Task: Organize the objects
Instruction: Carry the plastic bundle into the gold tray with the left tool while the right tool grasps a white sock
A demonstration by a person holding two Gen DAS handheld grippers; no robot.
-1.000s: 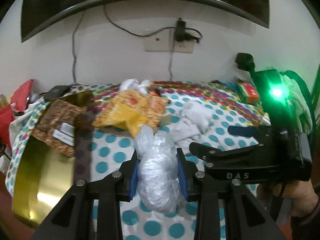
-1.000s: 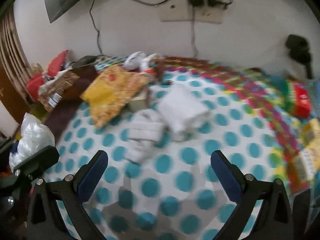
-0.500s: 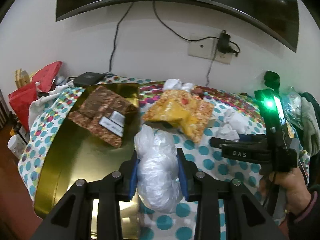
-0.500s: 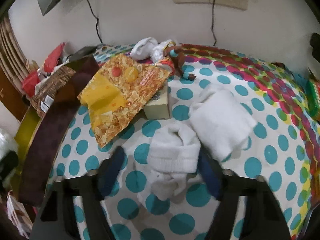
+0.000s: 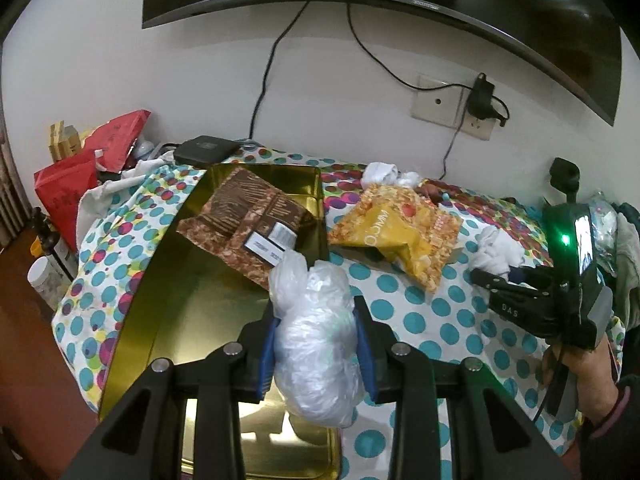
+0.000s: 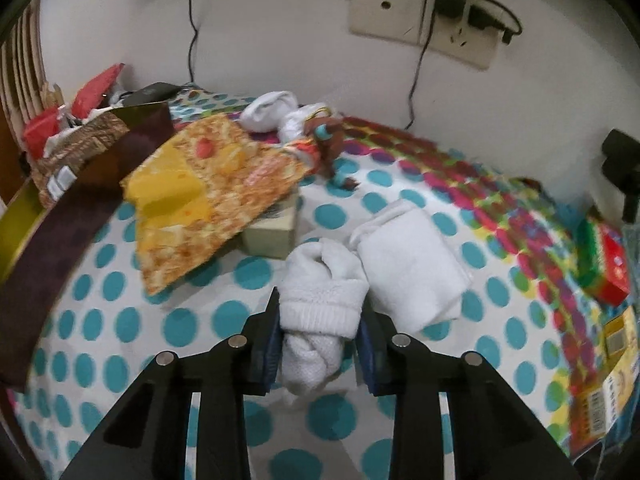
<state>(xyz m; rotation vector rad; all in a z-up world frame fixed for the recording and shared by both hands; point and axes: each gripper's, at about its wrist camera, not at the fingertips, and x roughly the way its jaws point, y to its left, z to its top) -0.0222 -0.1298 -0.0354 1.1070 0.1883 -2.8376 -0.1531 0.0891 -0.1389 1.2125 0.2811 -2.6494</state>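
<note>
1. The left gripper (image 5: 316,354) was clamped on a crumpled clear plastic bag (image 5: 314,336), low in the centre of the left view, above the right edge of a gold tray (image 5: 192,304).
2. A brown snack packet (image 5: 244,220) lay in the tray's upper part.
3. The right gripper (image 6: 318,346) was closed around a rolled white sock (image 6: 320,308) resting on the dotted cloth (image 6: 180,324), low centre of the right view.
4. Just right of it lay a folded white towel (image 6: 412,268); to the upper left, a yellow snack bag (image 6: 208,188) leaned on a small box (image 6: 272,228).
</note>
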